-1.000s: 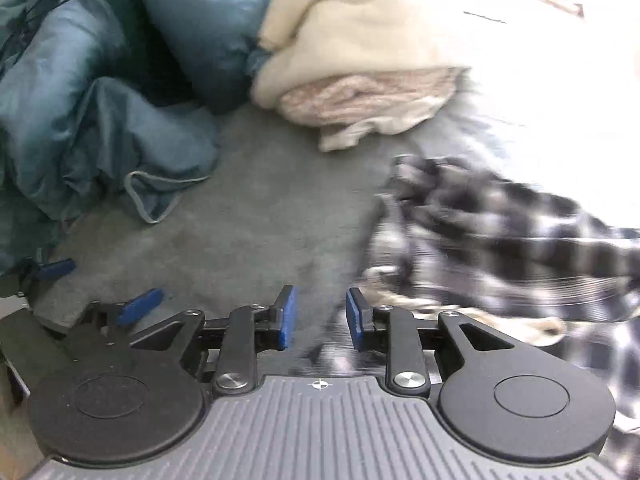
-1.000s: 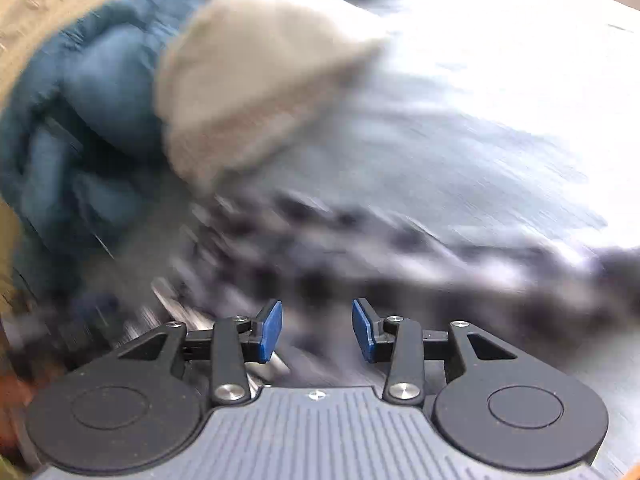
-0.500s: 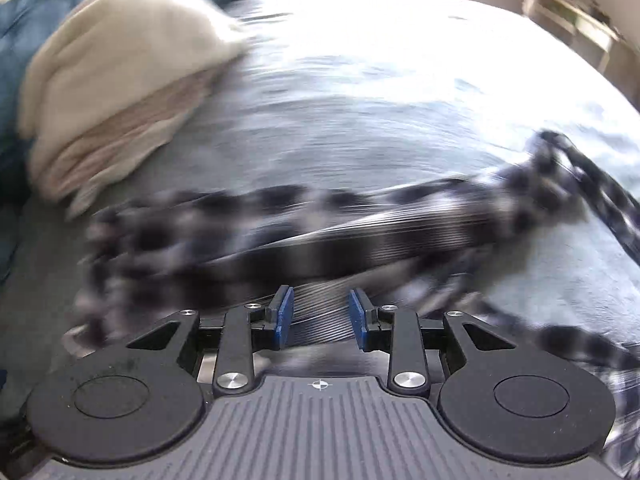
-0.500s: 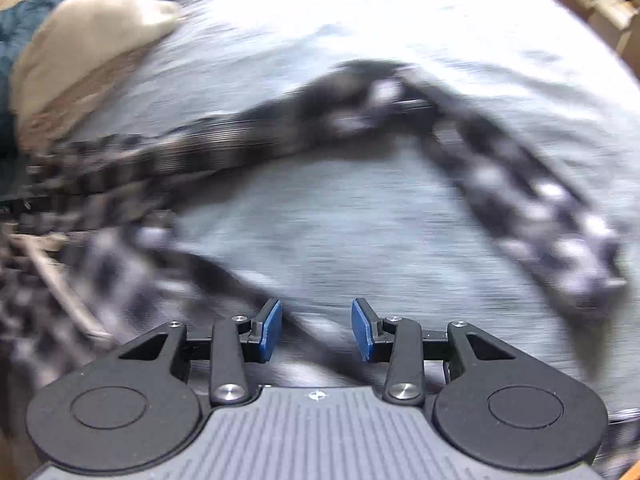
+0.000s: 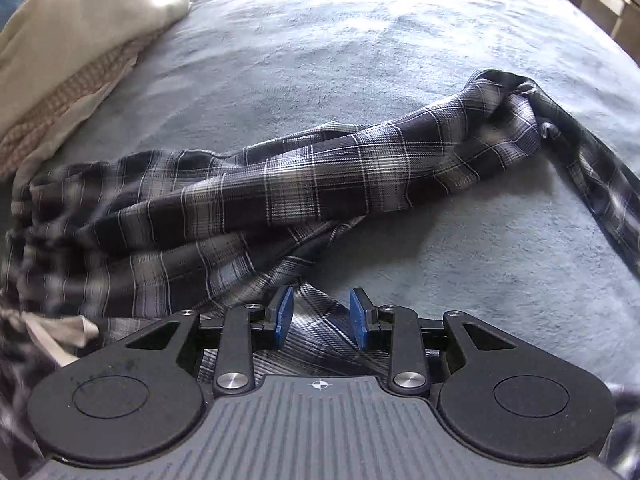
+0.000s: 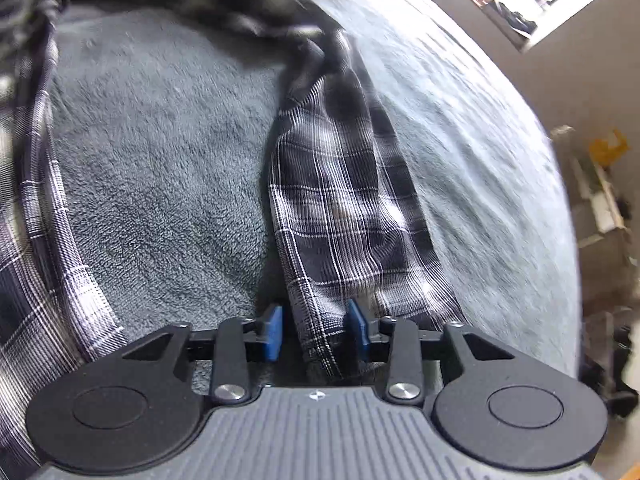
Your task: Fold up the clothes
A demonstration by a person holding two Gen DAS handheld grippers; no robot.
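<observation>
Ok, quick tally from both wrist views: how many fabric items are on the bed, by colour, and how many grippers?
Dark plaid garment: 1
Cream and beige pile: 1, items inside cannot be separated
Teal fabric at the top left edge: 1
Grey bed cover: 1
Grippers: 2, left gripper and right gripper, both open
Total: 6

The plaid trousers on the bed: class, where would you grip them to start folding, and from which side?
Grip the plaid trousers at the leg's free end, where the strip lies flat and narrow on the grey blanket. The right tongs, open, already straddle it from the near side. The bunched middle is probably too thick.
</observation>
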